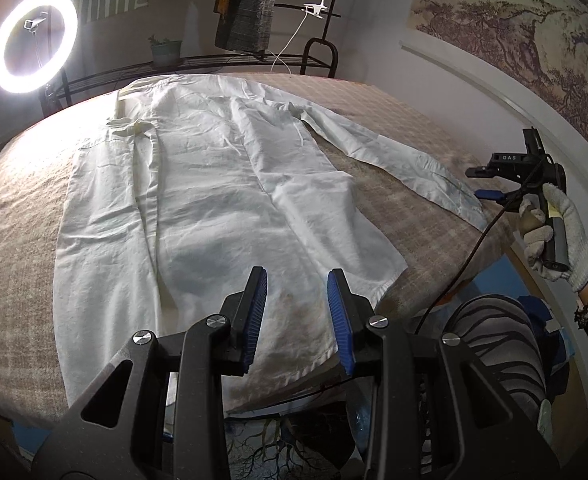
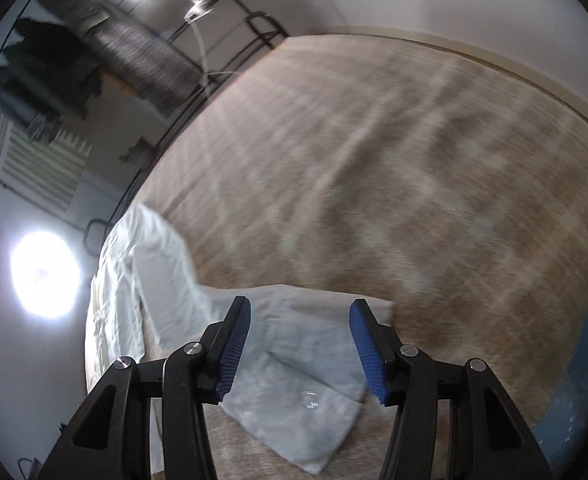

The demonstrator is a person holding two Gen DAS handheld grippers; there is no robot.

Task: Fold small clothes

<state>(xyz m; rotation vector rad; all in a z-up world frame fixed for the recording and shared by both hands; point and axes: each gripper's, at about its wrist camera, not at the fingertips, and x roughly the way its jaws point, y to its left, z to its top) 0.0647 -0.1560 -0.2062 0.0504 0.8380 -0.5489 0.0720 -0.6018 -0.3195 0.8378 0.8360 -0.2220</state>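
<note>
A white long-sleeved shirt (image 1: 198, 184) lies spread flat on the beige checked table cover (image 1: 394, 208), collar far, hem near. Its right sleeve (image 1: 398, 160) stretches out to the right edge. My left gripper (image 1: 296, 292) is open and empty, just above the near hem. My right gripper (image 2: 300, 320) is open and empty, hovering over the sleeve cuff (image 2: 306, 392); it also shows in the left wrist view (image 1: 490, 194), held by a gloved hand at the sleeve's end. The right wrist view is motion-blurred.
A lit ring light (image 1: 34, 42) stands at the far left. A black metal rack (image 1: 254, 20) with hanging clothes and a clip lamp stands behind the table. A small potted plant (image 1: 166, 50) sits on its shelf. A wall runs along the right.
</note>
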